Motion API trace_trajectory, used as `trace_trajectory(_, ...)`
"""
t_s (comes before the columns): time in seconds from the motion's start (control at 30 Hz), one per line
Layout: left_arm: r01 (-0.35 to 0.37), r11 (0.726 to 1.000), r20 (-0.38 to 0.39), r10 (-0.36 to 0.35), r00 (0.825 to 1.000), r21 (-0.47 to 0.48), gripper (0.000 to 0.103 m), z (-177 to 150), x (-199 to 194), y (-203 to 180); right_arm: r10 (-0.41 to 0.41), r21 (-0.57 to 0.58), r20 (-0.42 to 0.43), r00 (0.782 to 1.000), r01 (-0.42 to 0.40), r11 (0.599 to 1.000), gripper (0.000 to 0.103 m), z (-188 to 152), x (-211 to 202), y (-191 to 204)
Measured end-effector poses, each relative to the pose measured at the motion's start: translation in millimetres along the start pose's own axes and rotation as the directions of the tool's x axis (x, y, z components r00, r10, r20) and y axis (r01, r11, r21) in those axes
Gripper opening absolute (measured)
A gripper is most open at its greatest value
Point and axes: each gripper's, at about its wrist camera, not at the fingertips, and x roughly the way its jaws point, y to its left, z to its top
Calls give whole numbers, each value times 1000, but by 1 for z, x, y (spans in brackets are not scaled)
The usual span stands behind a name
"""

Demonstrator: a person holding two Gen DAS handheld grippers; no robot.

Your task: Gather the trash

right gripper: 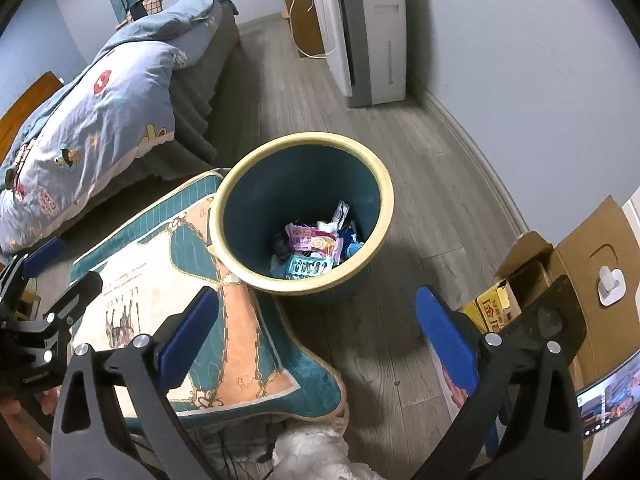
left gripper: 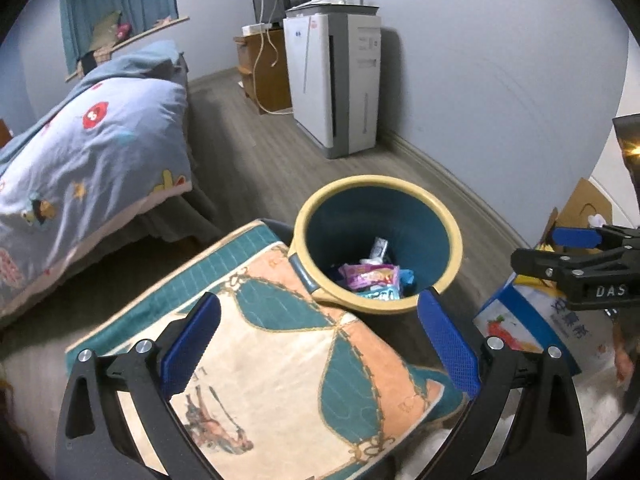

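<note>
Both grippers wide apart, empty, L gripper [left gripper: 320, 340], R gripper [right gripper: 316, 336], wrappers [right gripper: 312, 248] in bin [right gripper: 256, 280]

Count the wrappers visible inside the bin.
About 4: pink wrapper centre, teal wrapper at the near side, silver wrapper behind, blue wrapper right; more may be hidden underneath in the bin.

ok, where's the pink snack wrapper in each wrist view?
Left wrist: pink snack wrapper sits right of centre, at the bottom of the trash bin.
Right wrist: centre of frame, same bin.
Shared landmark: patterned cushion touching the bin.
</note>
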Motion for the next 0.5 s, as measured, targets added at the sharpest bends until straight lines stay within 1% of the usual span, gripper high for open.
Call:
trace_trajectory(0.23, -3, 1000, 6, 3, 1000, 22, 98, -4, -5, -3, -3, 1, 6, 1000, 3, 1000, 97, -1, -3, 2)
trace_trajectory(0.5, 4, 1000, 7, -4, 1000, 21, 98, -5, -6, -3, -3, 1, 5, 1000, 3, 1000, 97, -1, -3, 2)
